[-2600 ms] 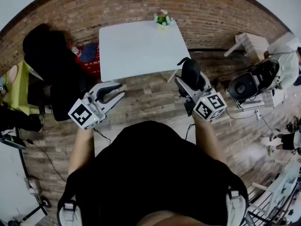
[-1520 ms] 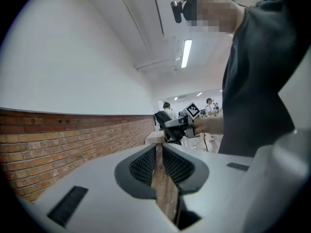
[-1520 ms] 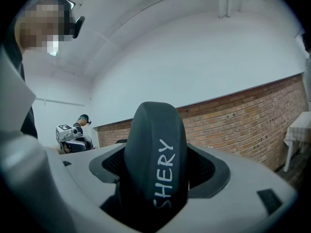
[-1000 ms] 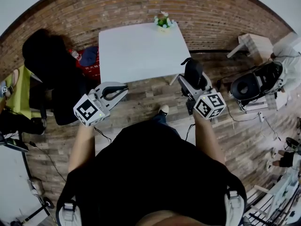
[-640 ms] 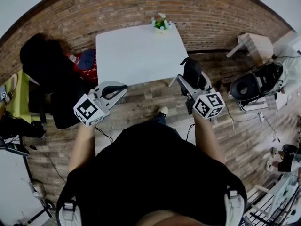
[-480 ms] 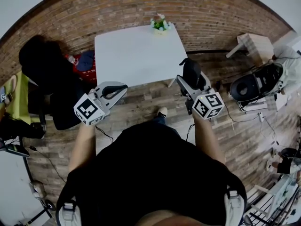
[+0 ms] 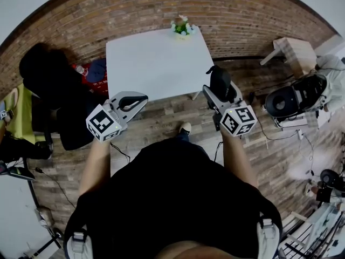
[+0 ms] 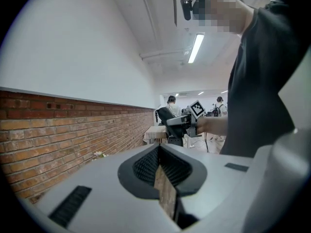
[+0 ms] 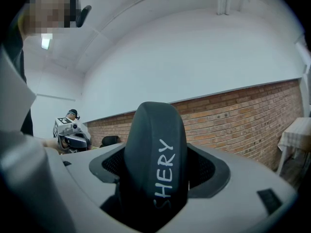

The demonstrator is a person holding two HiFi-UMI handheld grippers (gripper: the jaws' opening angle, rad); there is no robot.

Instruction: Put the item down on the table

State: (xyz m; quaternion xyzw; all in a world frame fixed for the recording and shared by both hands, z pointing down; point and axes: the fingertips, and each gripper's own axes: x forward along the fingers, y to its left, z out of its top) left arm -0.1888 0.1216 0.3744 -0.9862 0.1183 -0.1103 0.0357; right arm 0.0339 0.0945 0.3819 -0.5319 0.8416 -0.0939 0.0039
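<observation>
Closest to the head camera, a person's black-shirted torso (image 7: 172, 198) fills the lower frame, with both forearms reaching forward and a gripper in each hand. Just beyond the right forearm, the right gripper (image 7: 216, 90) has its jaws clamped on a black item (image 9: 156, 144). In the right gripper view this item is a rounded, dark body standing up between the two jaws, which press on it from either side. White lettering runs along its facing edge. The item juts past the jaw tips, and its lower end sits down in the gap between them.

On the other side, the left gripper (image 7: 139, 98) is held at about the same reach, with its jaws drawn together so the tips meet. In the left gripper view only a thin slit runs between them.

Both grippers are held in the air above the wood-plank floor (image 7: 161, 115), and the toe of a shoe (image 7: 185, 127) shows between the forearms.

Further out stands the white table (image 7: 156, 58). In the head view the held item appears just beside its near right corner, apart from the top. A small flower pot (image 7: 182, 27) stands at the table's far edge. A black chair (image 7: 48, 77) stands to the left of the table, and a brick wall (image 7: 135, 9) lies behind everything.
</observation>
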